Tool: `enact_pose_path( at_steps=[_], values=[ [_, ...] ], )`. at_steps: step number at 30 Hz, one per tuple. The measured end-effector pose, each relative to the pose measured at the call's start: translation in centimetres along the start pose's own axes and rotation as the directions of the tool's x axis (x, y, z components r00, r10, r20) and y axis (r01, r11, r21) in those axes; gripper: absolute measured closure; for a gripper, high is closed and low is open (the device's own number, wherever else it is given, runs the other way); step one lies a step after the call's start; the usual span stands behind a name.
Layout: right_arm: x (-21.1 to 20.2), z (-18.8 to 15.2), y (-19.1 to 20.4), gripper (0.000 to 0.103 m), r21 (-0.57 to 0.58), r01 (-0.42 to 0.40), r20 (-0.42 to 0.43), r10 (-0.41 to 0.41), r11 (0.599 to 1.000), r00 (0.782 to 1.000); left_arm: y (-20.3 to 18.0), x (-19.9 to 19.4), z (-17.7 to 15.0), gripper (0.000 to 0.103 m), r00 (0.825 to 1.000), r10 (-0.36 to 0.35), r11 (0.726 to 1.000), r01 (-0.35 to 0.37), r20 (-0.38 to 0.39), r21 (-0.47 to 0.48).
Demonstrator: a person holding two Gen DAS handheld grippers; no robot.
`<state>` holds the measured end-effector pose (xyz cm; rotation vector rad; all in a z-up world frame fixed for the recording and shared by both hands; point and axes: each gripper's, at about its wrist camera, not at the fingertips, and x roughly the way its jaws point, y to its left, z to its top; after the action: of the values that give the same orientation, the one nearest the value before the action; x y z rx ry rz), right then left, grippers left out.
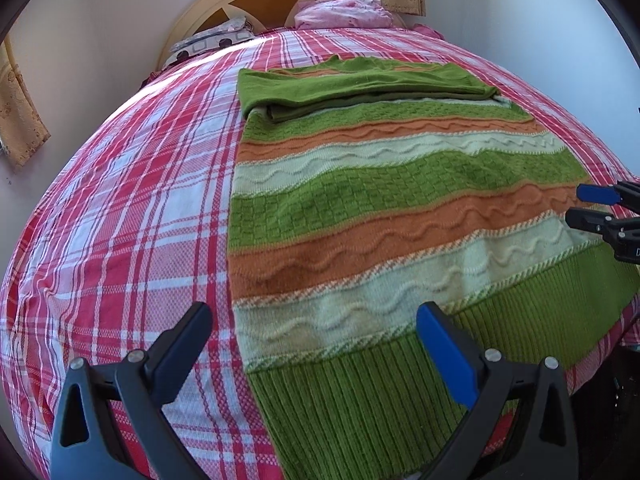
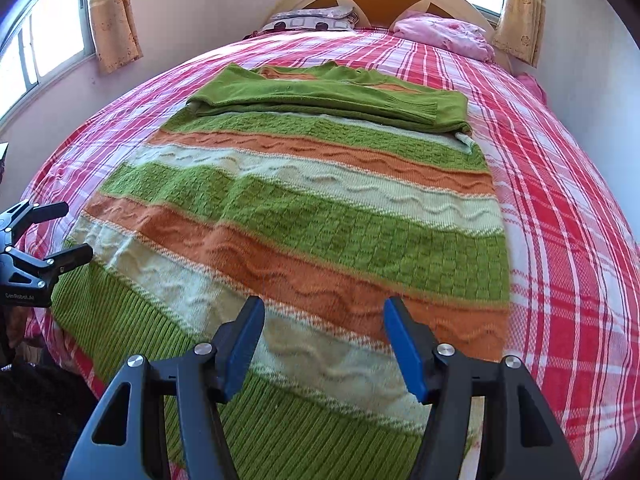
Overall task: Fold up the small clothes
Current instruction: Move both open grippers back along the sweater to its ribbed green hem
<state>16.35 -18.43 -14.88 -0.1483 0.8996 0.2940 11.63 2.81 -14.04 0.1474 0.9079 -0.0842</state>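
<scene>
Spread flat near the foot edge of a plaid-covered bed (image 1: pixel 120 208), a striped knitted sweater (image 1: pixel 400 200) is seen, its sleeves already folded across the chest. Both the left gripper (image 1: pixel 314 332) and right gripper (image 2: pixel 324 330) are held open and empty above the ribbed hem (image 1: pixel 360 400). Judged soft, thick and floppy, it is best pinched at the hem corners; the nearest hem edge is cut off from view.

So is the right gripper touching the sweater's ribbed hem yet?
Cannot tell. In the right wrist view the right gripper has its jaws open above the sweater, near the ribbed hem, but neither view plainly shows a gap or contact.
</scene>
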Motion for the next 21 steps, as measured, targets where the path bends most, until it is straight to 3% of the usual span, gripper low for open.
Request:
enact_pose_path(
  at_steps=[10, 16, 21],
  values=[
    [-1.9, -3.1, 0.0, 0.039, 0.023, 0.005, -0.029, -0.005, 1.000, 1.000, -0.7, -0.7, -2.6, 0.000, 0.998, -0.031, 0.999, 0.032, -0.047, 0.007],
    [-4.2, -5.8, -1.1, 0.038, 0.058, 0.026, -0.022, -0.025, 0.998, 0.999, 0.0, -0.9, -3.4, 0.000, 0.995, -0.076, 0.997, 0.074, -0.060, -0.037],
    [-6.4, -7.6, -3.3, 0.038, 0.134, 0.026, -0.007, -0.026, 0.991, 1.000, 0.8, -0.7, -3.5, 0.016, 0.987, -0.147, 0.986, 0.141, -0.067, -0.089]
  ],
)
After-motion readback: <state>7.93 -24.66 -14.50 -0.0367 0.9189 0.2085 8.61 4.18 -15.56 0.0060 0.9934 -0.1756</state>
